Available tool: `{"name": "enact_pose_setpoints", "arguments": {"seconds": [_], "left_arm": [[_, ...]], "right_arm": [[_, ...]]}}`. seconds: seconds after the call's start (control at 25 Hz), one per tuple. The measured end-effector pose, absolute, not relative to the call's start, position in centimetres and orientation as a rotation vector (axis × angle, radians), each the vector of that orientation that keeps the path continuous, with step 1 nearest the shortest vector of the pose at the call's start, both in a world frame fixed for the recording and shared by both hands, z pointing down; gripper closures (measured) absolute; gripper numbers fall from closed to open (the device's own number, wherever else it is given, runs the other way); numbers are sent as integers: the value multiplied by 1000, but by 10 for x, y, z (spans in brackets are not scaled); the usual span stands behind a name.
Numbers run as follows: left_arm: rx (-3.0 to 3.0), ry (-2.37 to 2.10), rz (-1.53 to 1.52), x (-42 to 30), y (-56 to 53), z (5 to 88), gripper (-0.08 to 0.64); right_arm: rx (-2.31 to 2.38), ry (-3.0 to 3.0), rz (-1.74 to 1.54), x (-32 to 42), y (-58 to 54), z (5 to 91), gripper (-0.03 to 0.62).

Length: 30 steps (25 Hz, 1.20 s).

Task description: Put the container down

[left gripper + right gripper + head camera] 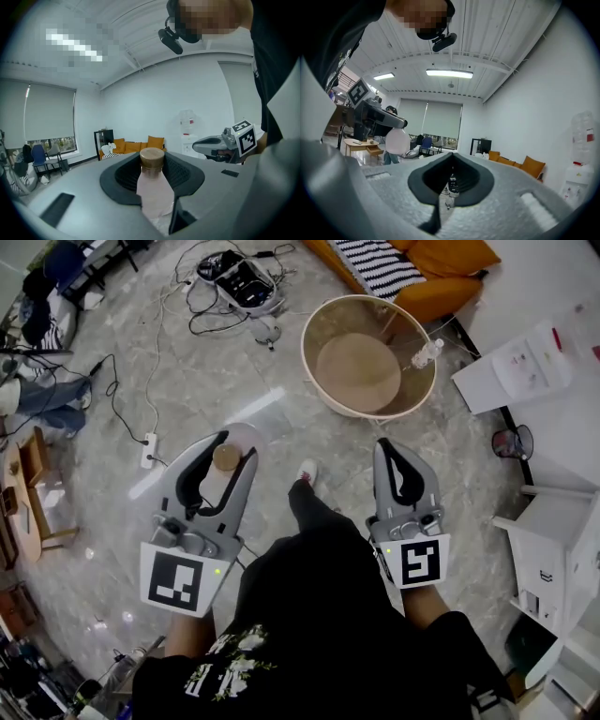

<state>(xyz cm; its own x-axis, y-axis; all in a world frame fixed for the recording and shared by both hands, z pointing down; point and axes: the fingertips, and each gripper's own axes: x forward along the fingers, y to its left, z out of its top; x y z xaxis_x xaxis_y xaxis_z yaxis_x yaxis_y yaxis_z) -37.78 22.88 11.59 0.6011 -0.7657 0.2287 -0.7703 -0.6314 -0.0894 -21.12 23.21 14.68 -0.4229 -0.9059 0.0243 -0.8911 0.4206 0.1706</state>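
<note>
Left gripper (228,450), at seven o'clock in the head view, is clamped round a pale pink container (153,187) with a brown cap, held above the floor. Right gripper (401,451), at five o'clock, has its jaws together, empty. A round table (306,348) is at one o'clock.

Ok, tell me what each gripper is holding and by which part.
The left gripper holds a pink bottle by its body, below the brown cap. The right gripper is shut and empty.
</note>
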Motion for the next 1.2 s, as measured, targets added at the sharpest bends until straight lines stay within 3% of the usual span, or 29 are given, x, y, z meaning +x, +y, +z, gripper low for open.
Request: {"name": "enact_pose_setpoints", "arguments": {"seconds": [0.64,1.2], "left_arm": [[2895,-1252,393,-361,106,91,411],[2937,-1153,299,-352,20,93,411]], "right_arm": [[1700,-2541,-240,-203,105,131,597],[1848,-2393,-228,-178,73,140,597]]}}
